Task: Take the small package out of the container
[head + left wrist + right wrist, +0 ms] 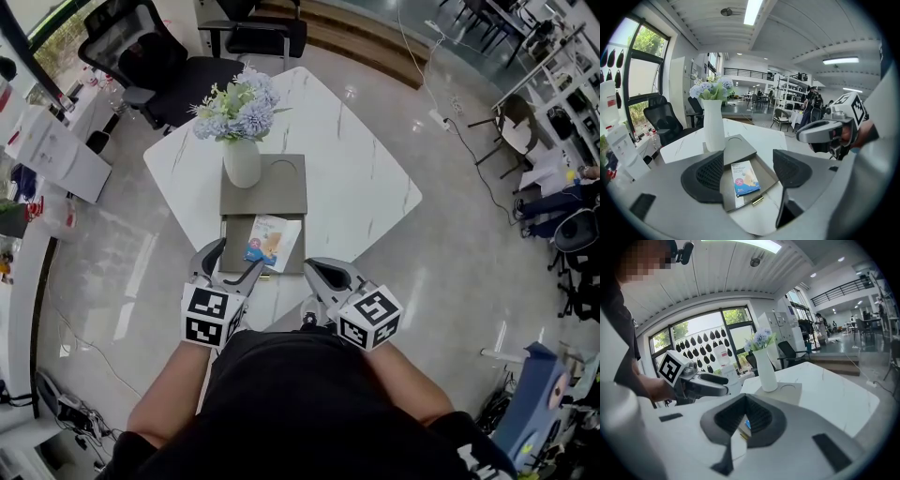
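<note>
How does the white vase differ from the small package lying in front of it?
The vase stands upright on the far half of the grey container; the package lies flat in the near half. The vase is plain white and rounded; the package is thin, rectangular and printed in blue and white. The vase holds flowers; the package holds nothing. Both rest on the same container.

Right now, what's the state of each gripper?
Left gripper: open, nothing between the jaws; small package lies in the container.
Right gripper: shut, empty.
</note>
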A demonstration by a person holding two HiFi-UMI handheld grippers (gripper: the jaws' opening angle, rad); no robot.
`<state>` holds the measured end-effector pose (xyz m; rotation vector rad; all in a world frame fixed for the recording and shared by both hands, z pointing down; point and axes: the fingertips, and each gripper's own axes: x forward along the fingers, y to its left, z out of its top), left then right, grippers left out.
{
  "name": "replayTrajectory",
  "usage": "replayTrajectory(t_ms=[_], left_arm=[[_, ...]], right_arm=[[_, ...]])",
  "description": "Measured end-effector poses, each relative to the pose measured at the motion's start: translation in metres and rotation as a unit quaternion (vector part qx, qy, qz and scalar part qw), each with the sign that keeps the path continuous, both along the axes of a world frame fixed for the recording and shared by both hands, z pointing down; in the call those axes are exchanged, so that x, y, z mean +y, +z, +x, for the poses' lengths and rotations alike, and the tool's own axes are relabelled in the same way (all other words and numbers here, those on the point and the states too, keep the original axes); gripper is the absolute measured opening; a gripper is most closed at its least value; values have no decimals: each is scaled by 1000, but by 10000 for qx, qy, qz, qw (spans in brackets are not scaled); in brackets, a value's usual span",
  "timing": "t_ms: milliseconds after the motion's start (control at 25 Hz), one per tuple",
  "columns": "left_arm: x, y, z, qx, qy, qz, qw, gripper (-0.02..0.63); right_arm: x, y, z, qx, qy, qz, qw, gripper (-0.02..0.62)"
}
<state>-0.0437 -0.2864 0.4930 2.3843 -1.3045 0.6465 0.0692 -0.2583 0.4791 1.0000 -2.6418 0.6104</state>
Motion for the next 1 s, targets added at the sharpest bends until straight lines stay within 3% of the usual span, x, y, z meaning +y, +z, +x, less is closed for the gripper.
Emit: replayTrajectory(t_ms=[160, 1000], left_arm=[[-4, 10, 8, 141, -72, -239, 9996, 328], [-46, 95, 47, -376, -446, -1098, 9922, 374]], right_arm=[[-3, 2, 7, 27, -74, -36, 10000, -3], [-23, 33, 42, -4, -403, -402, 9984, -3]])
